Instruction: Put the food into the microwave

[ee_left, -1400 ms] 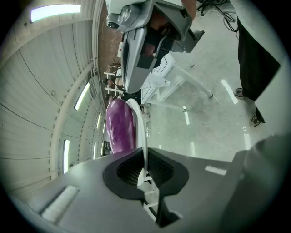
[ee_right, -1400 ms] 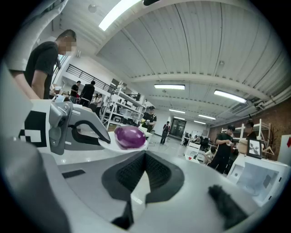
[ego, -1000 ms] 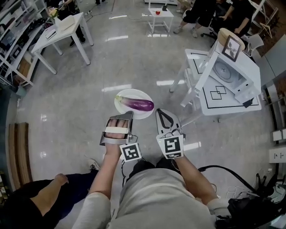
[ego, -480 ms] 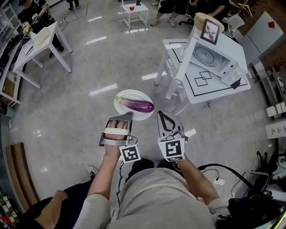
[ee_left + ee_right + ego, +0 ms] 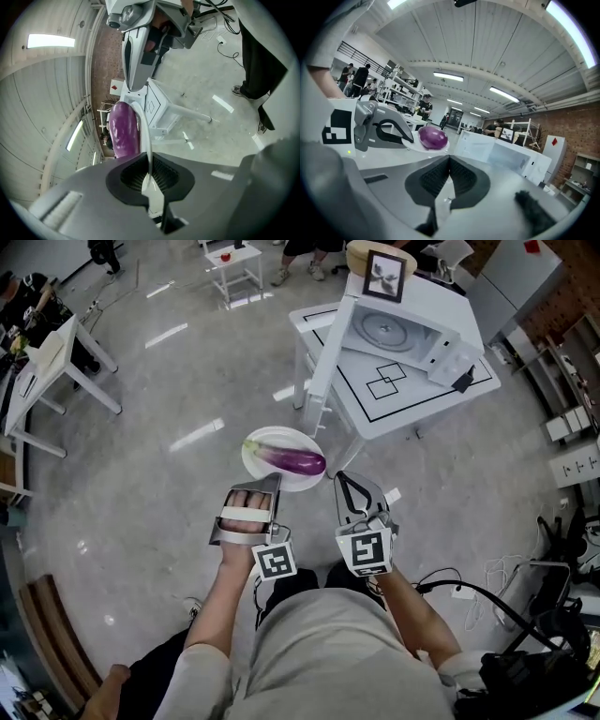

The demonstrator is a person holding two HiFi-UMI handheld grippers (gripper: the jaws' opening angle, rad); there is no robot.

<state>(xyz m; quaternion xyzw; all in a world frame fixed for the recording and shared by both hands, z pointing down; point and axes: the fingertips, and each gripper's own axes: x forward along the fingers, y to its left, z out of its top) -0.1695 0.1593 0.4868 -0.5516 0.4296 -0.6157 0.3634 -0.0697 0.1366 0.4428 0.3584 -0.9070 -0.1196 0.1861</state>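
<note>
A purple eggplant (image 5: 300, 461) lies on a white plate (image 5: 265, 444) held out over the floor. My left gripper (image 5: 272, 482) is shut on the plate's near rim; in the left gripper view the rim (image 5: 143, 133) stands edge-on between the jaws with the eggplant (image 5: 123, 129) to its left. My right gripper (image 5: 343, 478) is shut and empty, just right of the plate. The white microwave (image 5: 398, 329) stands on a white table (image 5: 422, 395) ahead and to the right, its door open and its turntable showing. The right gripper view shows the eggplant (image 5: 432, 138) and the microwave (image 5: 506, 157).
A framed picture (image 5: 382, 273) stands on top of the microwave. A small white side table (image 5: 232, 261) and seated people are farther back. A white desk (image 5: 52, 348) stands at the left. Cables (image 5: 469, 592) lie on the floor at the right.
Both grippers and the plate with the eggplant have travelled toward the microwave table, which now sits nearer and more central in the head view. The grips are unchanged.
</note>
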